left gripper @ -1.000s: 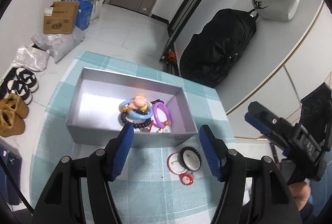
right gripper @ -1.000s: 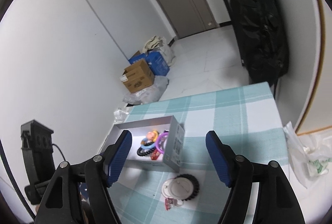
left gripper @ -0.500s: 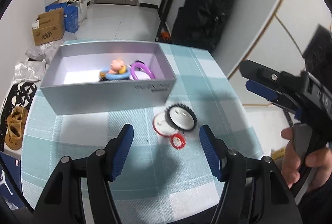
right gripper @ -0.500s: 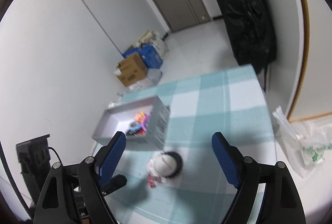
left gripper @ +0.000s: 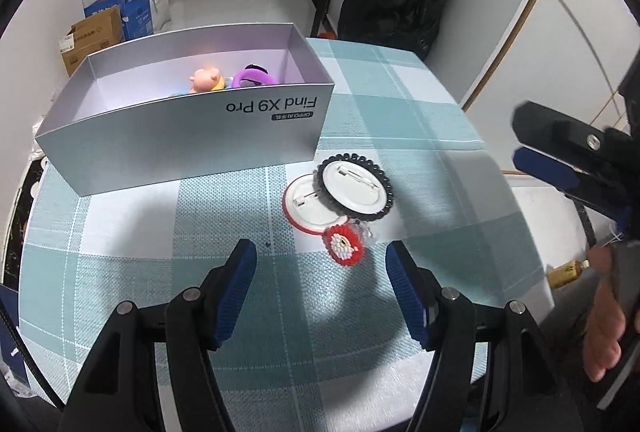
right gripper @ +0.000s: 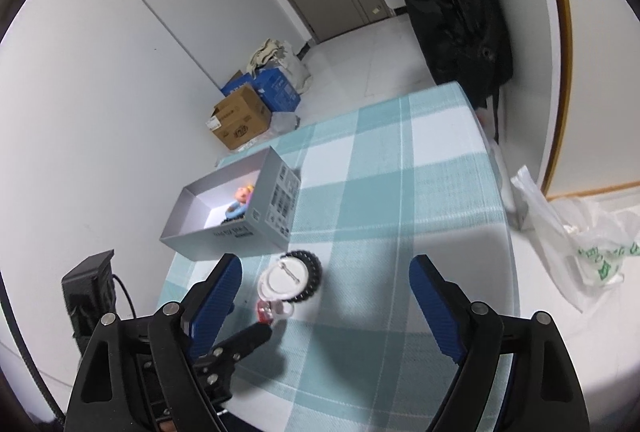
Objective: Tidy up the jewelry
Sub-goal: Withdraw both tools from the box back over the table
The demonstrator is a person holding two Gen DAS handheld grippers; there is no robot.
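My left tongs (left gripper: pixel 320 286) stand open and empty above the checked desk (left gripper: pixel 132 232), just short of the red beaded charm (left gripper: pixel 344 245). My right tongs (right gripper: pixel 325 282) have just been opening and hold nothing. The two pin badges (left gripper: pixel 344 192) overlap, face down, just beside the grey box (left gripper: pixel 192 148). In the box lie a pink figure (left gripper: pixel 204 80) and a purple ring (left gripper: pixel 252 78).

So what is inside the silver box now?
Inside the silver box a pink pig figure on a blue ring and a purple ring show above the front wall. That wall hides the box floor and whatever lies lower.
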